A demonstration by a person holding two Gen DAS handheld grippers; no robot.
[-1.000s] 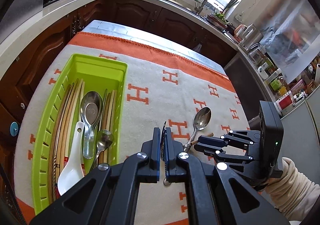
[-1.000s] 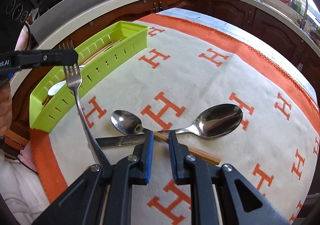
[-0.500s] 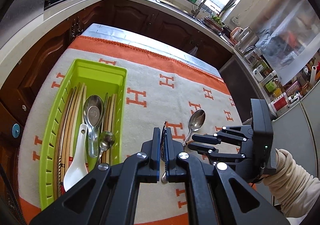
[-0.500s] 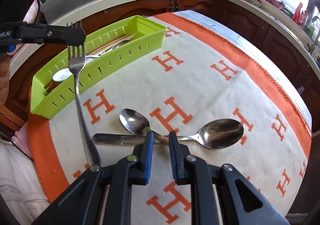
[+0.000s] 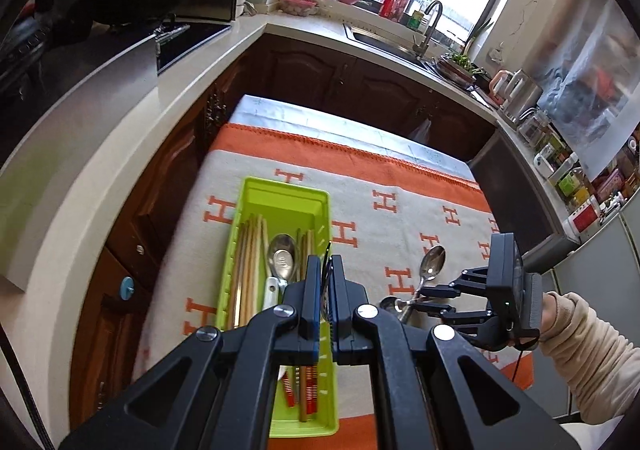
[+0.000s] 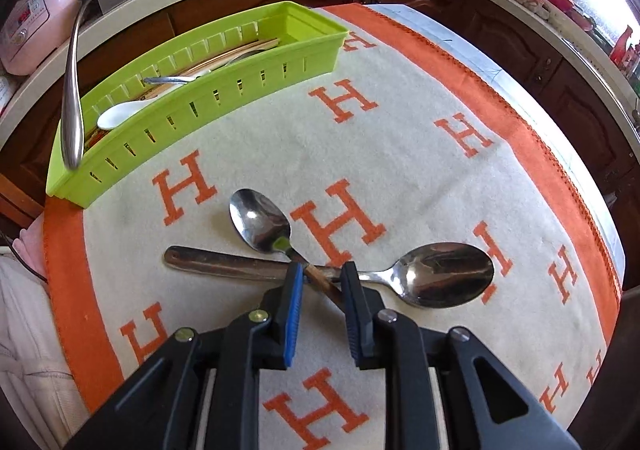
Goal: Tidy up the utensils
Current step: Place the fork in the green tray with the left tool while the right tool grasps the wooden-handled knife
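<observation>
My left gripper (image 5: 327, 270) is shut on the tines of a metal fork (image 6: 74, 89), which hangs handle-down over the near end of the green tray (image 6: 240, 89). The tray (image 5: 280, 193) holds chopsticks, metal spoons and a white ceramic spoon (image 6: 120, 113). Two spoons lie crossed on the cloth: a large steel spoon (image 6: 444, 274) and a smaller spoon (image 6: 260, 221) with a wooden handle. My right gripper (image 6: 320, 278) points down at their crossing. Its jaws are opening, with the wooden handle between the fingers and no pad pressing on it.
An orange and cream cloth with H marks (image 6: 360, 97) covers the table. Dark cabinets and a pale counter (image 5: 200, 81) curve around the far side, with a sink (image 5: 384, 41) under the window. A person's cream sleeve (image 5: 588, 354) is at the right.
My left gripper has risen and carried the fork leftward until it hangs over the tray. The right gripper has stayed over the crossed spoons, rolled a little, and its jaws have widened slightly.
</observation>
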